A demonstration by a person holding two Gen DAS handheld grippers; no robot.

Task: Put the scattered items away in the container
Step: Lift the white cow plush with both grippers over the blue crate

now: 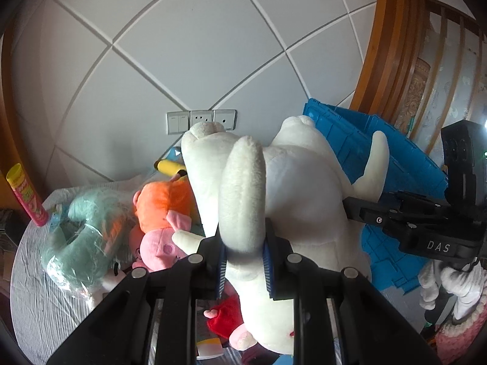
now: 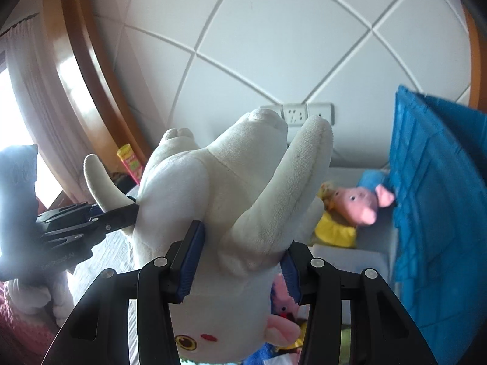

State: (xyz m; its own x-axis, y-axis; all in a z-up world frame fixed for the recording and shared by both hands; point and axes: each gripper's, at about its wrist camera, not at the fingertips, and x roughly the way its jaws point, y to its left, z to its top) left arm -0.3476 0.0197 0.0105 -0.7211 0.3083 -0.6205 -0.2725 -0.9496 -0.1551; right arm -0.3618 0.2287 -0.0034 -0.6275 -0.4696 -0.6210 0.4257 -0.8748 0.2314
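Two grippers carry one big white plush animal [image 1: 298, 188] upside down in the air, above a bed [image 1: 39, 298] strewn with other toys. The left gripper [image 1: 246, 263] pinches a long floppy limb or ear between its blue pads; the right gripper [image 2: 240, 261] pinches another such limb, and in the left view its tip meets the toy's far side beside a small tail-like stub. The blue crate [image 1: 380, 158] stands just behind and to the right of the toy, tilted, its opening not visible.

Both holds are on soft, thin appendages, not the body, so the heavy body could sag, swing or slide out of the pads, most likely if the two hands drift apart or move unevenly. Its bulk could also catch on the crate's rim or tip the crate. A drop would land on the pink pig plush [image 1: 158, 249] and orange plush [image 1: 164, 203] below.
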